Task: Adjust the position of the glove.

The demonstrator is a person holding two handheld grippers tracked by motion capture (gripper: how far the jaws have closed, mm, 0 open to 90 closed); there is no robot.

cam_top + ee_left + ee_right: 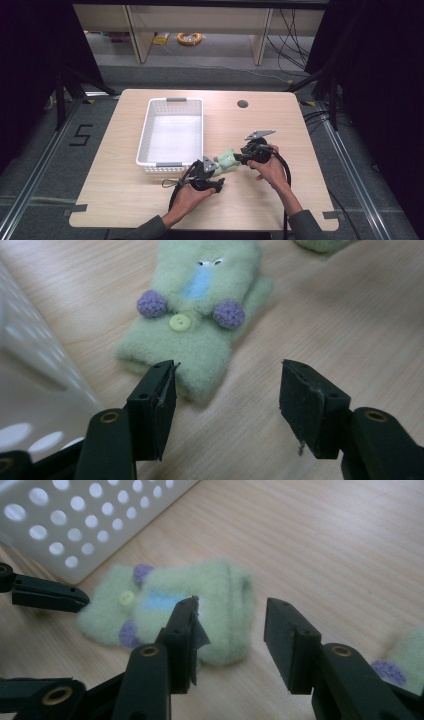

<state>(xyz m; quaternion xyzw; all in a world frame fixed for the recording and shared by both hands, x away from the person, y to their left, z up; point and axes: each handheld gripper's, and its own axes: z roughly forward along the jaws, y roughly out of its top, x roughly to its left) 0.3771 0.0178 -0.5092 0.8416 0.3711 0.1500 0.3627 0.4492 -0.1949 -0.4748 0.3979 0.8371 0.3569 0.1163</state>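
With both claws, left (227, 390) and right (230, 630), gaping beside the basket (145, 145), we approach the green sock (200, 315), needing to pinch its ends.

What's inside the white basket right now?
The white basket looks empty in the high view: bare floor. The green sock lies on the table outside it, between both grippers. Its near wall hides a strip inside.

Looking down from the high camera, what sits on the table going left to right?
White perforated basket → left claw → green felt sock with purple pompoms → right claw, with the table's round cable hole farther back.
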